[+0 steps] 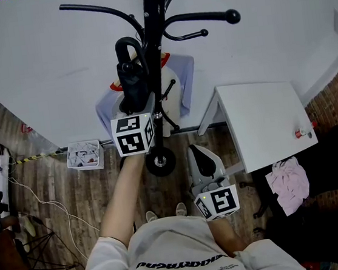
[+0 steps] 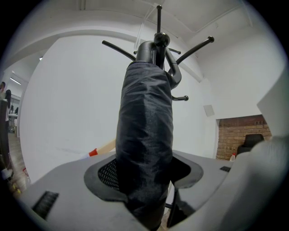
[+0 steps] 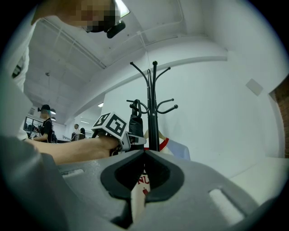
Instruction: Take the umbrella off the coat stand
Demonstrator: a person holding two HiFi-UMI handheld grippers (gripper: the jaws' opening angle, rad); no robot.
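One black umbrella [image 1: 132, 74], folded and wrapped tight, stands upright right against the pole of the coat stand [image 1: 156, 17], with its hooked handle up among the lower curved arms. Whether the hook rests on an arm cannot be made out. The left gripper [image 1: 136, 108] has the umbrella by its fabric body: in the left gripper view the dark cloth [image 2: 144, 135] fills the gap and both jaws press on its sides, held wide by its bulk. The person's left arm reaches out level from the body to the stand.

Behind the umbrella a white shirt [image 1: 178, 81] with a red collar and pale blue sleeves hangs on the same stand, close to the white wall [image 1: 38, 68]. The right gripper [image 3: 144, 155] is held low near the person's chest, well apart from the stand, its jaws closed together with nothing between them.

To the right stands a white table [image 1: 265, 119] with a small red-capped bottle [image 1: 303, 132] near its edge, and beside it lies a pink cloth [image 1: 288, 181]. On the wooden floor [image 1: 72, 192] to the left sits a white basket [image 1: 84, 154].
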